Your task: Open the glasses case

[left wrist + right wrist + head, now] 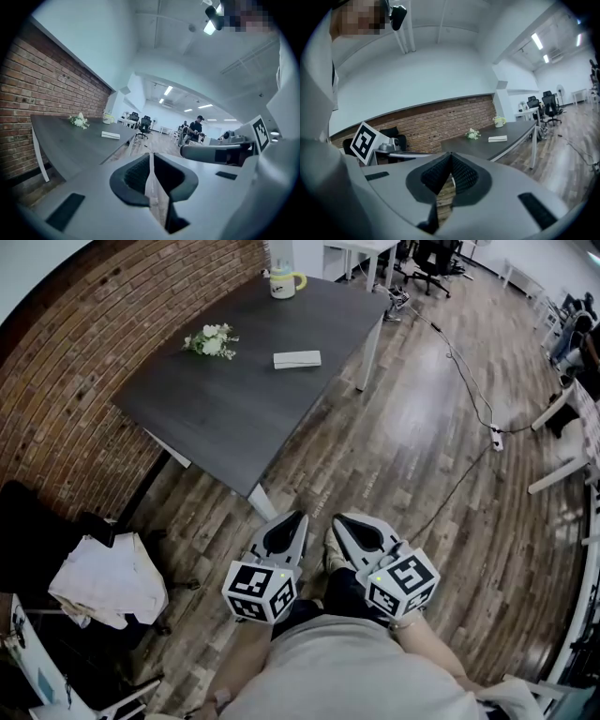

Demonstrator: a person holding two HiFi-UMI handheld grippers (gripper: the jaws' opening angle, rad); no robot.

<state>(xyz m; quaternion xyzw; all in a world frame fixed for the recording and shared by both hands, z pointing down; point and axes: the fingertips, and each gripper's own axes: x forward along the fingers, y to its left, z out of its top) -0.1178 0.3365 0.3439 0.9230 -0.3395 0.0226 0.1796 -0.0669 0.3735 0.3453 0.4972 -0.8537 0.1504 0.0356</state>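
A white glasses case [297,359] lies flat on the dark grey table [234,409], well ahead of me; it also shows small in the left gripper view [110,135] and the right gripper view [497,138]. My left gripper [295,518] and right gripper [343,521] are held side by side close to my body, above the wooden floor and short of the table's near corner. Both have their jaws shut with nothing between them. Neither touches the case.
On the table stand a small bunch of white flowers [212,341] and a mug with a yellow handle [283,283]. A brick wall [84,352] runs along the left. A chair with white cloth [108,579] sits at lower left. A cable [469,399] crosses the floor to the right.
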